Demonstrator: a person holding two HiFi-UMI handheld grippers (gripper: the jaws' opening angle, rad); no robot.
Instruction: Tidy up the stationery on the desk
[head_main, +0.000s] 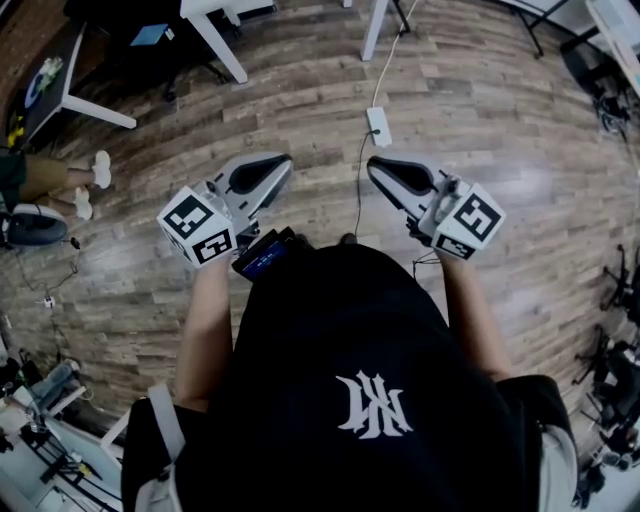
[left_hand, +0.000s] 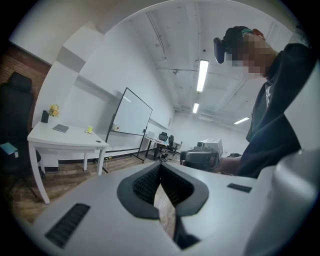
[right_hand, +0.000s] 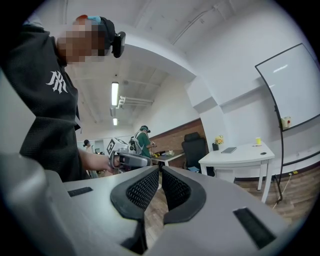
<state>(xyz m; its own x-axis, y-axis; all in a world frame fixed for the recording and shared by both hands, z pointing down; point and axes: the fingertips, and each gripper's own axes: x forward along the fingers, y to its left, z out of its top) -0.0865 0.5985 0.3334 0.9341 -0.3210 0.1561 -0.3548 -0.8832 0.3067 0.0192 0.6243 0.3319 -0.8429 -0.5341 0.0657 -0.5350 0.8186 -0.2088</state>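
- Head view, nearest: black shirt (head_main: 360, 400) with a white emblem; a bare forearm reaching forward on each side.
- Just beyond, above the wooden floor (head_main: 500, 150): left gripper (head_main: 283, 162) and right gripper (head_main: 375, 165), each with its marker cube at the rear; tips angled toward one another yet apart.
- Left gripper view: jaws pressed together at the tips; nothing between the ribbed pads (left_hand: 145, 182); no load carried.
- Right gripper view: jaws likewise closed tip to tip; empty; the other gripper just beyond in a hand.
- Farther out on the floor in the head view: white power strip (head_main: 378, 125) with its cable, beyond the gap between the two grippers; white table legs (head_main: 215, 45) at the top edge.
- Far off in both gripper views, well apart from either gripper: white desk (left_hand: 75, 136); on top a flat grey item (left_hand: 60, 128), a small yellow thing (left_hand: 89, 129) near the front edge, and a dark pot of yellow flowers (left_hand: 49, 114) at the back corner; too small to tell any finer stationery.
- Beside the desk: black office chair (left_hand: 17, 100) on one side; wheeled whiteboard (left_hand: 132, 112) on the other.
- Farthest, in the right gripper view: a person in a green top (right_hand: 144, 142) near a brick wall.
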